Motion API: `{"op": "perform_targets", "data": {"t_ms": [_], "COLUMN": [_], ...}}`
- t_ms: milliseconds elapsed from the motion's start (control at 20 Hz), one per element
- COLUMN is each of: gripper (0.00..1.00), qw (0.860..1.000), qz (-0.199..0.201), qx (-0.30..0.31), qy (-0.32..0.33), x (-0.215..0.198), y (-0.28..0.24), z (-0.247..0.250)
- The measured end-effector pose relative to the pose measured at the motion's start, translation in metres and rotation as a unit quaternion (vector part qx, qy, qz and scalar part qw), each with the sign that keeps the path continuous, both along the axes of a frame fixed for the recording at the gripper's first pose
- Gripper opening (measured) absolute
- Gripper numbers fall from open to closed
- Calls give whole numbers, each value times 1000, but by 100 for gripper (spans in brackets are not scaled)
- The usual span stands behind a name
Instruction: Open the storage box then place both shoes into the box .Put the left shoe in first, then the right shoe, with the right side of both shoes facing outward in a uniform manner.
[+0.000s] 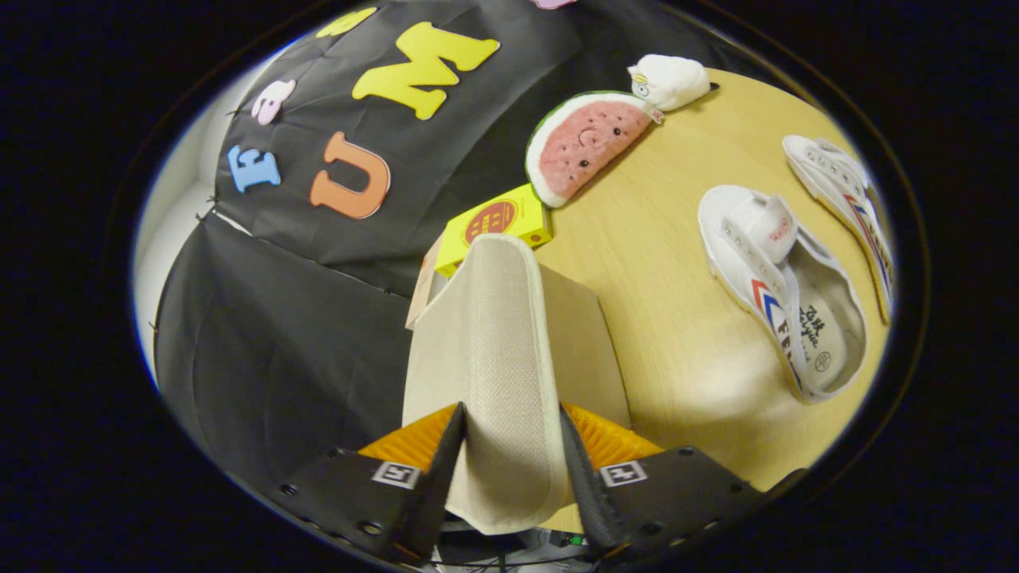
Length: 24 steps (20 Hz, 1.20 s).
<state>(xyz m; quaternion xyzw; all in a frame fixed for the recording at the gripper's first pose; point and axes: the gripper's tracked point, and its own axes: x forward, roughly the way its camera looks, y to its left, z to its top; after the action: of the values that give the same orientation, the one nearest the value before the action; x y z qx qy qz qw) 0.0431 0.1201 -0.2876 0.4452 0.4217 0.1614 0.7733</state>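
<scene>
Black cloth hangs as the booth's back wall [302, 318] on the left, and a pale wooden table [677, 334] with a smooth, faintly glossy top spreads to the right. My gripper [509, 446] has both fingers pressed on the lid flap [493, 350] of the storage box [581, 350], a beige panel of coarse woven fabric with a rounded, folded edge that stands up between the fingers and runs away from me. I read the jaws as clamped on that flap. Behind it I see a plain, flat tan wall of the box.

Just beyond the flap's far end sits a small yellow carton [497, 227], sharp-cornered, with a round red mark on its face. Farther off lies a plush watermelon slice [585, 143], half-moon shaped, soft pink with a white and green rind, and touching its far tip a fluffy white plush toy [669, 81].

To the right, well apart from the box, two white canvas shoes rest on the table. The nearer shoe [784, 294] lies tilted with its opening towards me, red and blue stripes on its side. The farther shoe [844, 199] lies on its side by the table's right edge.
</scene>
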Motion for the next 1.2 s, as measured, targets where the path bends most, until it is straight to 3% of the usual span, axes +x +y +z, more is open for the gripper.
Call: {"op": "perform_targets", "data": {"t_ms": [50,150,250,300,350,450,850,1200], "gripper": [63,63,33,18,18,0,0,0], "qw": [1000,1000,998,998,999,998,990,975], "qz": [4,2,-23,-15,-14,-1,19,69], "qx": [-7,-30,-51,-53,-38,-61,-102,-126], "qy": [1,-5,-6,-5,-12,-23,-93,-172], "x": [1,-1,-3,-7,-9,-8,-7,-5], "y": [-4,-16,-32,-35,-30,-26,3,103], "z": [2,6,12,13,24,32,122,199]}}
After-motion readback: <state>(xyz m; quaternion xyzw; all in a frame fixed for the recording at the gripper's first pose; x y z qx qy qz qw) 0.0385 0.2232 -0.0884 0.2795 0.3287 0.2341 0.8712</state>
